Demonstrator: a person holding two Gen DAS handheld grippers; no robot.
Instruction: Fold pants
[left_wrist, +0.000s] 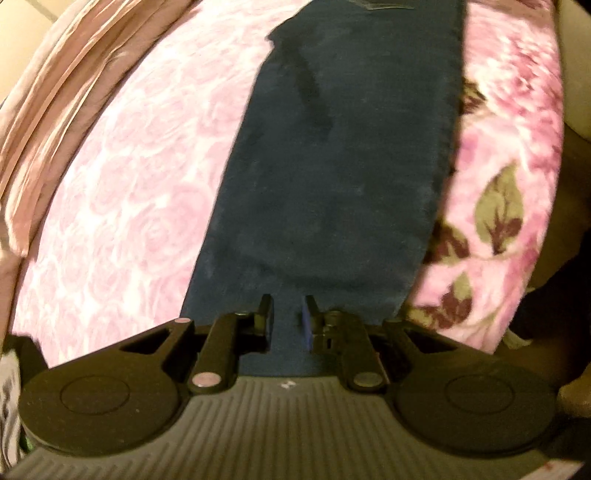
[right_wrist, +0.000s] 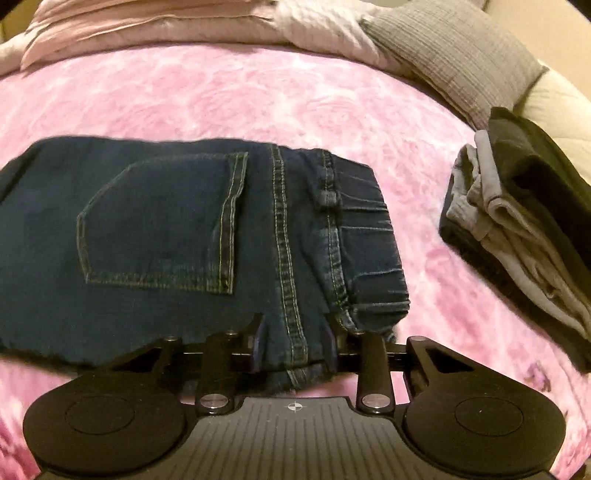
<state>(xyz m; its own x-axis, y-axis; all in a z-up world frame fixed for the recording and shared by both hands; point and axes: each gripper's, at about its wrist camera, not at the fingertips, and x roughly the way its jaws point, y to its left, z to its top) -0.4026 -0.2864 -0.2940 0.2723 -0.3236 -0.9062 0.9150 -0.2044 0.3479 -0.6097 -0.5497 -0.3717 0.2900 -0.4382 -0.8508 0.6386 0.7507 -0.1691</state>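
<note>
Dark blue jeans (right_wrist: 155, 221) lie flat on a pink rose-patterned bedspread (right_wrist: 258, 96). The right wrist view shows the waist end, with a back pocket and stitched seams. My right gripper (right_wrist: 294, 343) hangs over the near edge of that waist end. Its fingers straddle a seam that runs on unpuckered, so it is open. In the left wrist view one long jeans leg (left_wrist: 332, 166) stretches away from me. My left gripper (left_wrist: 287, 317) sits low over the near end of the leg. Its jaws stand a narrow gap apart, with flat denim showing below them and nothing pinched.
A stack of folded grey and black clothes (right_wrist: 517, 221) lies on the bed to the right of the waist. A grey ribbed pillow (right_wrist: 454, 55) and pale pink bedding (right_wrist: 129, 26) line the far side. Pink pleated cloth (left_wrist: 55, 92) edges the bed at the left.
</note>
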